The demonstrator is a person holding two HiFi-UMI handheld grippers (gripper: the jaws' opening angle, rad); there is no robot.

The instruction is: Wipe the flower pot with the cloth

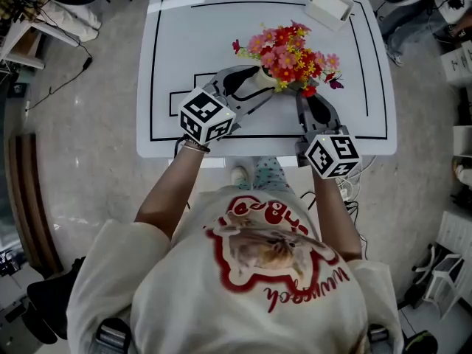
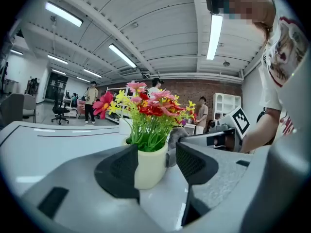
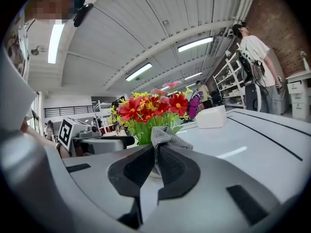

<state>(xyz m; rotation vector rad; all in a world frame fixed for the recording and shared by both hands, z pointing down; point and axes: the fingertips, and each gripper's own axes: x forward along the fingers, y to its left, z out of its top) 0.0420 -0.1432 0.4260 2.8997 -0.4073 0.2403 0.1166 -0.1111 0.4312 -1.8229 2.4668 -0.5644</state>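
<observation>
A cream flower pot (image 2: pixel 151 168) with red, pink and yellow flowers (image 1: pixel 289 56) stands on the white table (image 1: pixel 192 43). My left gripper (image 1: pixel 270 87) is open, and the pot sits just past its tips, close to the left jaw with a gap at the right jaw. My right gripper (image 1: pixel 305 98) is shut on a grey cloth (image 3: pixel 163 139), held up against the near side of the pot below the flowers (image 3: pixel 151 108). In the left gripper view the cloth (image 2: pixel 176 138) shows at the pot's right side. The flowers hide the pot in the head view.
A white box (image 1: pixel 330 4) lies at the table's far right corner, also in the right gripper view as the box (image 3: pixel 212 116). Black lines mark a rectangle on the table. People stand and shelves line the room behind.
</observation>
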